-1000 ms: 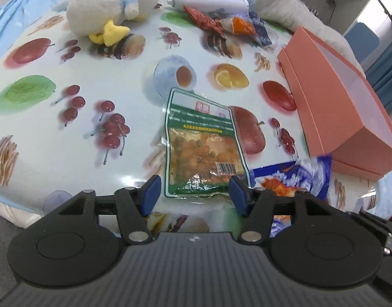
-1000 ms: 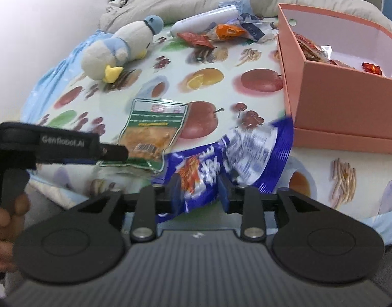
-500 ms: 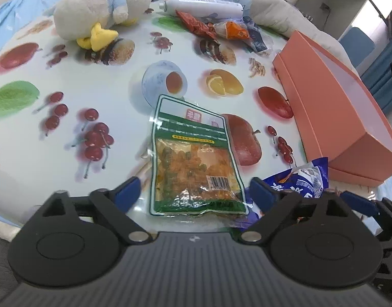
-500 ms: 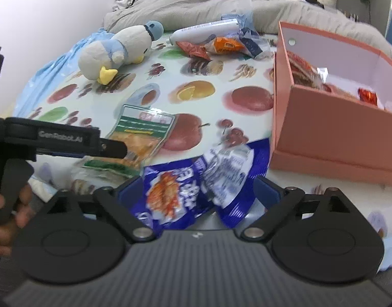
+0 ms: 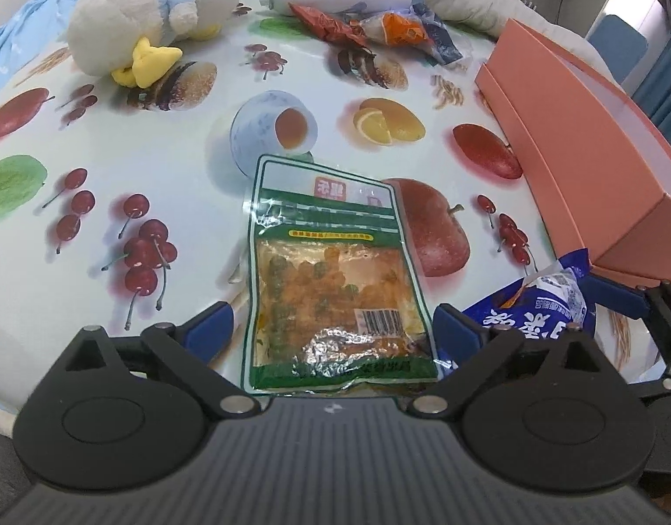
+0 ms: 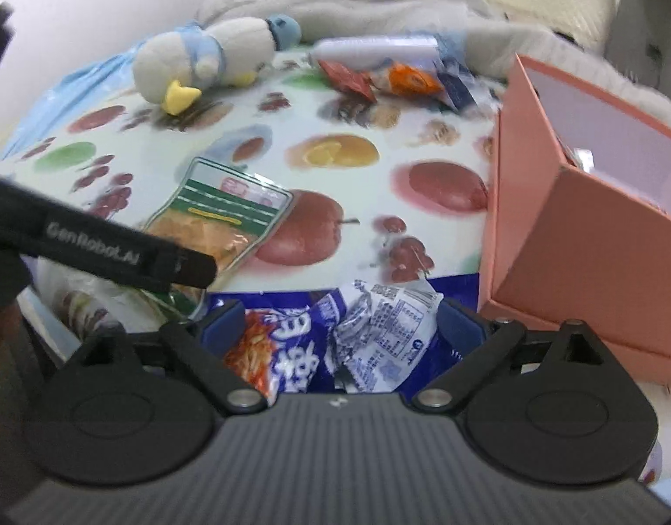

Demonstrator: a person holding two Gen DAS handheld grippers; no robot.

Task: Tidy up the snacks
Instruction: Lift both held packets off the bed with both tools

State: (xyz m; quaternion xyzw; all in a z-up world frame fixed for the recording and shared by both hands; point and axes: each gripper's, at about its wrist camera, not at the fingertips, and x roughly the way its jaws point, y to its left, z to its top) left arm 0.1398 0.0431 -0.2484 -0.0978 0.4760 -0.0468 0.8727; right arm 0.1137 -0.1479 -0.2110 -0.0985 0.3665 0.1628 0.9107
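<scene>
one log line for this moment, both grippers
left gripper: open, astride green packet | right gripper: open, astride blue packet | box: open

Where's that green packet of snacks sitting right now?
The green snack packet lies flat on the fruit-print tablecloth, between the left gripper's open fingers. The blue snack bag sits to its right, by the pink box.

Each gripper is built on a wide black body with a ribbed dark-grey centre plate marked by a small white logo. On the left gripper (image 5: 331, 332), two round black discs flank the plate, and angular black link arms are pinned by silver screws. Blue fingers (image 5: 210, 328) are fitted at the tips. The right gripper (image 6: 342, 319) is made alike. White lettering "GenRobot.AI" is printed on a black bar at the frame's left.
</scene>
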